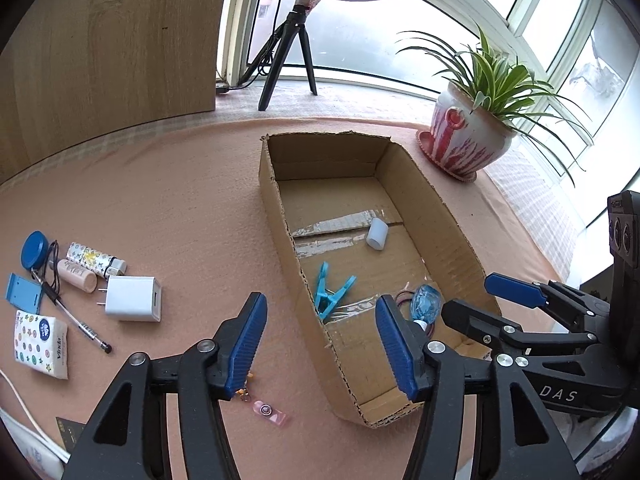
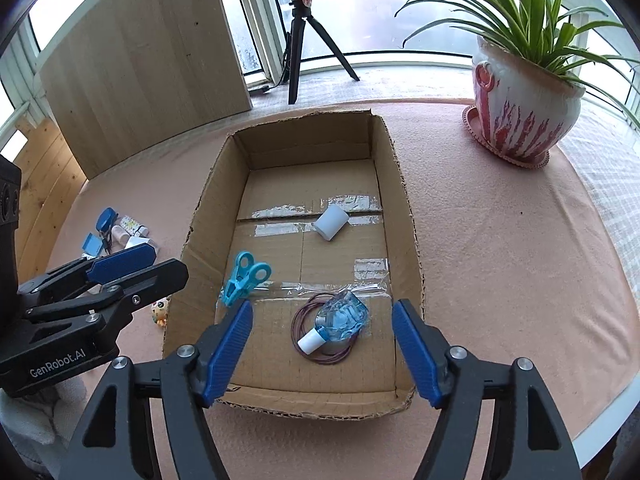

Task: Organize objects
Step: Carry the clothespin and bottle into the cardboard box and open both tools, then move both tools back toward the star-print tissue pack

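Blue-padded left gripper [image 1: 320,344] sits nearest, jaws parted wide, nothing between the pads. Just below and left of it on the pink cloth: a small pink keychain tag [image 1: 269,412], lying flat, long axis running lower-right, partly hidden behind the left pad.

Right gripper [image 2: 322,350] likewise stands open and empty, poised above the near end of the cardboard box [image 2: 404,216]. Directly under it, inside the box: a clear blue bottle with white cap [image 2: 340,318] resting on a purple cord loop [image 2: 298,326]. Also boxed: turquoise clothes peg [image 2: 244,278] by the left wall, white cylinder [image 2: 331,222] mid-floor.

Unsorted pile lies well left of the box: white charger plug [image 1: 134,298], tissue pack [image 1: 40,344], black pen [image 1: 78,320], patterned lighter [image 1: 94,260], pink tube [image 1: 76,274], round blue tin [image 1: 35,244], blue card holder [image 1: 22,292].

Judgement: the left hand is the nearer one for whatever goes in next. The tag is closest, almost under the fingertips; the pile needs a reach leftward. Box opening lies right of that gripper.
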Tool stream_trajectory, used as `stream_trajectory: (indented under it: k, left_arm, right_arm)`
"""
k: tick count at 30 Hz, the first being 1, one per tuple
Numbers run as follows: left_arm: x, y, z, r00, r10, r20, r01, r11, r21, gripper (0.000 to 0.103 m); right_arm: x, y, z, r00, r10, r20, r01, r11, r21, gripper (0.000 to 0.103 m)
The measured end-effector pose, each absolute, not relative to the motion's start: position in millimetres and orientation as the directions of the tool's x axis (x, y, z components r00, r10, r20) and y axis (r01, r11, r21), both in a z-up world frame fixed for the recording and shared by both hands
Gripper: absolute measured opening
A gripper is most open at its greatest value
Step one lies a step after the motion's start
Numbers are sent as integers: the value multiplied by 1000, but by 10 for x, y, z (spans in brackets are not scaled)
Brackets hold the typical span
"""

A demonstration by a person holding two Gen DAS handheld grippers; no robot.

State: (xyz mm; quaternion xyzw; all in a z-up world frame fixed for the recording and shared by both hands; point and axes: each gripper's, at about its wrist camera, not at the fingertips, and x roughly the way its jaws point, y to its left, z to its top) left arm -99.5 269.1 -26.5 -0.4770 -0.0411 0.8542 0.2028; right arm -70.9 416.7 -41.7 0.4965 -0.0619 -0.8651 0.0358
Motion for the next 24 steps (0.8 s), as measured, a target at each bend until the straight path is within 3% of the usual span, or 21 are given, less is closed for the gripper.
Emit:
stream_trajectory:
  k: [11,24]
  left_arm:
    - [-839,1938,-278,-495,308,-813,-156,-951,-266,64]
    - [-226,420,-407,-535,132,-834,176,-948,-263,67]
  right_arm:
    - [-742,3829,-364,-502,-200,-842,67,-979,192,69]
    - [-874,2805,-359,-413,-362,-836,299,-921,251,69]
